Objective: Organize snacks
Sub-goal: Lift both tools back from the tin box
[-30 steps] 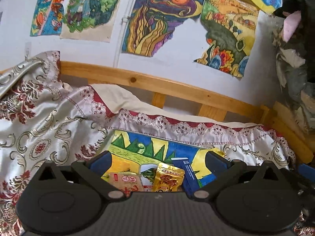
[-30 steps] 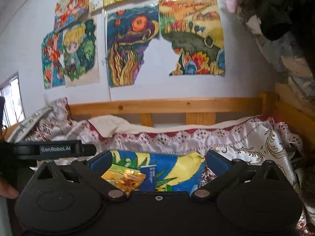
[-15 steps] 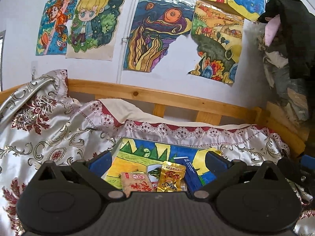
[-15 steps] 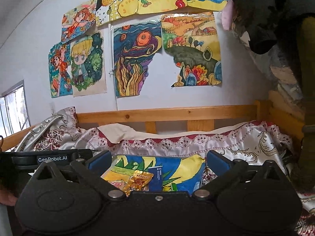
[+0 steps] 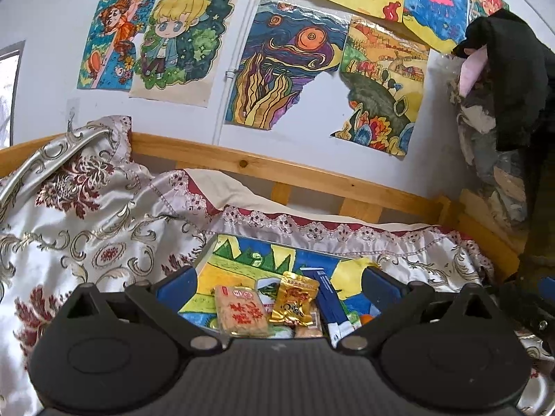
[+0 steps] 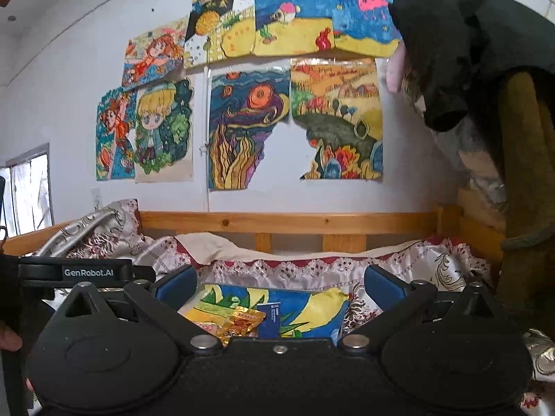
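Observation:
Snacks lie on a colourful painted sheet (image 5: 242, 260) spread on the bed. In the left wrist view a clear biscuit pack with red print (image 5: 241, 312), a gold foil packet (image 5: 295, 300) and a dark blue box (image 5: 329, 298) sit between my fingers. My left gripper (image 5: 279, 286) is open and empty, held above them. The right wrist view shows the gold packet (image 6: 242, 322) and blue box (image 6: 275, 317) low in frame. My right gripper (image 6: 279, 286) is open and empty, to the right of the left gripper (image 6: 90, 272).
A patterned silver and maroon quilt (image 5: 69, 225) is bunched at the left. A wooden bed rail (image 5: 295, 173) runs behind, with drawings on the wall (image 5: 277, 66). Dark clothes (image 6: 468, 52) hang at the right over the bed's corner.
Both grippers have drawn back and tilted up, so more wall shows. In the left view more of the snacks is uncovered. Both stay open.

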Available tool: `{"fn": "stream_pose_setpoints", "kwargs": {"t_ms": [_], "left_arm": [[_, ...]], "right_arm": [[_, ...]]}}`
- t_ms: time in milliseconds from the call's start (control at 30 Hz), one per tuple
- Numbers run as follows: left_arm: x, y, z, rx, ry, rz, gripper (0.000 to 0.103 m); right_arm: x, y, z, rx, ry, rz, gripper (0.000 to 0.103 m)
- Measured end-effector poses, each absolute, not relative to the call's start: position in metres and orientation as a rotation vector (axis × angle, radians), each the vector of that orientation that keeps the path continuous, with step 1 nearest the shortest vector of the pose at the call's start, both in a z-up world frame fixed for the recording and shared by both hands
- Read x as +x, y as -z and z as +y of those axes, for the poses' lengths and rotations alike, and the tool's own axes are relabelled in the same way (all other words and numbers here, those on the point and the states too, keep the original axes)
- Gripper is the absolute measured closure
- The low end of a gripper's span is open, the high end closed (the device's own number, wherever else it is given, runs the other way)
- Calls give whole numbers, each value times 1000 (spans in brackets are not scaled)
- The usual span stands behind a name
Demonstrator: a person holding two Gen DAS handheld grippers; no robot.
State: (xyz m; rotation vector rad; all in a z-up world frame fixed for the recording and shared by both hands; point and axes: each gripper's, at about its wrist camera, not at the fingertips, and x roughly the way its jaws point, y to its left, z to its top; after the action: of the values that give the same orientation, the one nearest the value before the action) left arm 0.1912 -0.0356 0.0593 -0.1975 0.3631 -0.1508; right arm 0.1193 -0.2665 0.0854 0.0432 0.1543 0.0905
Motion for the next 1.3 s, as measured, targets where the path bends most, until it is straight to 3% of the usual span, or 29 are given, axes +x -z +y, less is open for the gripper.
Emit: {"fn": "stream_pose_setpoints", "kwargs": {"t_ms": [1300], "left_arm": [[66,-12,-12,-32,46,355,0]], "right_arm": [[17,-34,-245,59,-14,215,1]]}}
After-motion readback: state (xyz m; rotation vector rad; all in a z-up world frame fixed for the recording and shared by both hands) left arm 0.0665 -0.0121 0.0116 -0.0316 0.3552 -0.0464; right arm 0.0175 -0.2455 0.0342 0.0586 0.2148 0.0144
